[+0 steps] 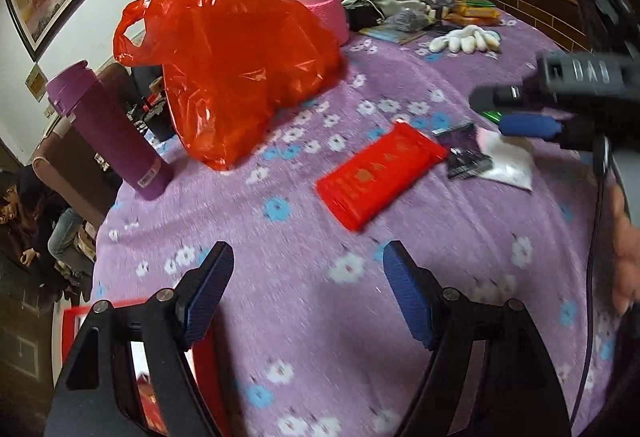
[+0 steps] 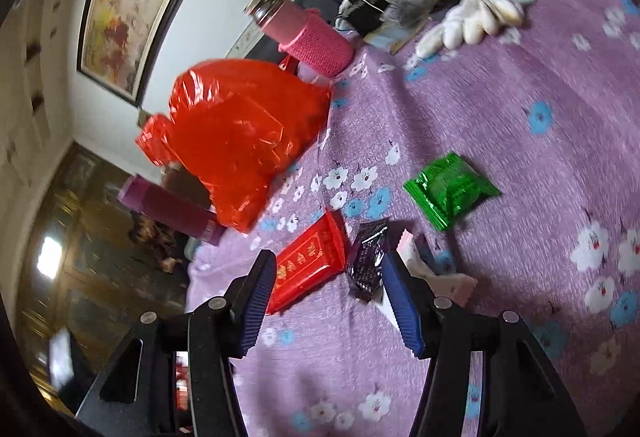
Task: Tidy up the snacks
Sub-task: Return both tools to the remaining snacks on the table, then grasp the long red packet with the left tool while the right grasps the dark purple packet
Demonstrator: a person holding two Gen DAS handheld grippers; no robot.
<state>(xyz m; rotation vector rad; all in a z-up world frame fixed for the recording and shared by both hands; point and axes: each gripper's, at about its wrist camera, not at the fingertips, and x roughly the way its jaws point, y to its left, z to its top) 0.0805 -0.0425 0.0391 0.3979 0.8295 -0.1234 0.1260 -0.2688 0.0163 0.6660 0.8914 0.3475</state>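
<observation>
Both the left gripper [image 1: 306,291] and right gripper [image 2: 328,301] gape empty above the red snack packet [image 2: 310,267], light, slippery, crinkly, best pinched across its narrow width.

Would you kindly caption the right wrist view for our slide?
Open right tongs hover over a red packet and dark packet; green packet and red bag lie beyond.
</observation>
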